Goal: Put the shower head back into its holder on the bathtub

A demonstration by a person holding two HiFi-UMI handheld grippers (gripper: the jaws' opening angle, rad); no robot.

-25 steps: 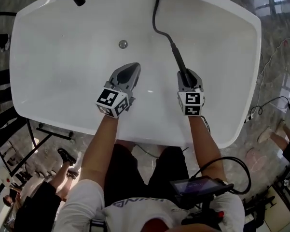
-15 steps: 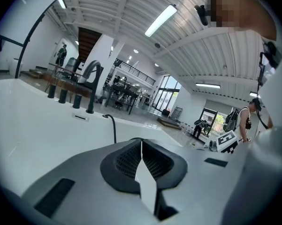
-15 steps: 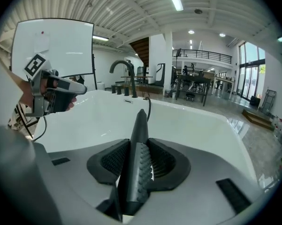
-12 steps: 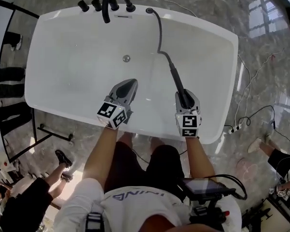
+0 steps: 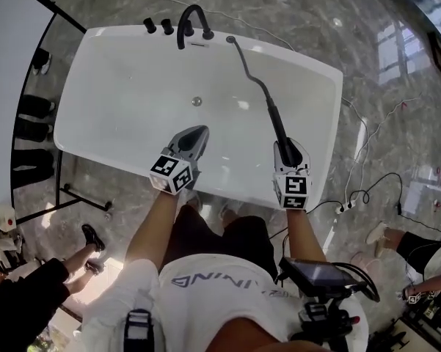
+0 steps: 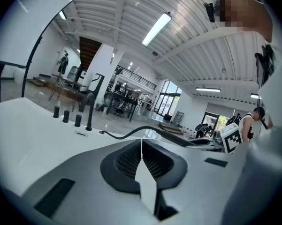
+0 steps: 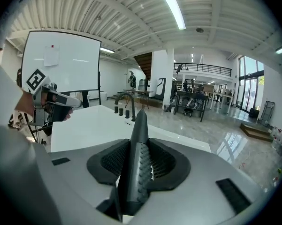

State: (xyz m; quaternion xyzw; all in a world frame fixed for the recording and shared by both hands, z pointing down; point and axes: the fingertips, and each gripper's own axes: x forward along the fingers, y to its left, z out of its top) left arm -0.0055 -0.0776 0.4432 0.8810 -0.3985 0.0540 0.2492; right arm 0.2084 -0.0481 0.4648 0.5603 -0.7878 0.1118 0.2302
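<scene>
In the head view my right gripper [image 5: 287, 148] is shut on the black shower head [image 5: 280, 133], held above the near right part of the white bathtub [image 5: 117, 123]. The shower head's black hose [image 5: 251, 75] runs back to a fitting on the far rim [image 5: 230, 40], right of the curved black faucet [image 5: 191, 19]. In the right gripper view the shower head [image 7: 139, 139] stands upright between the ribbed pads. My left gripper [image 5: 197, 133] hangs over the tub's near middle, shut with nothing in it; in the left gripper view its pads [image 6: 131, 159] meet.
Black knobs [image 5: 158, 26] stand left of the faucet. A white board [image 5: 7, 86] and black stand legs [image 5: 81, 196] are at the tub's left. Cables [image 5: 367, 189] trail on the marble floor at right. People stand at the lower left and right edges.
Both grippers have risen and the view has pulled back, so the whole tub now shows, smaller. The right gripper has kept the shower head, and the hose has lifted with it.
</scene>
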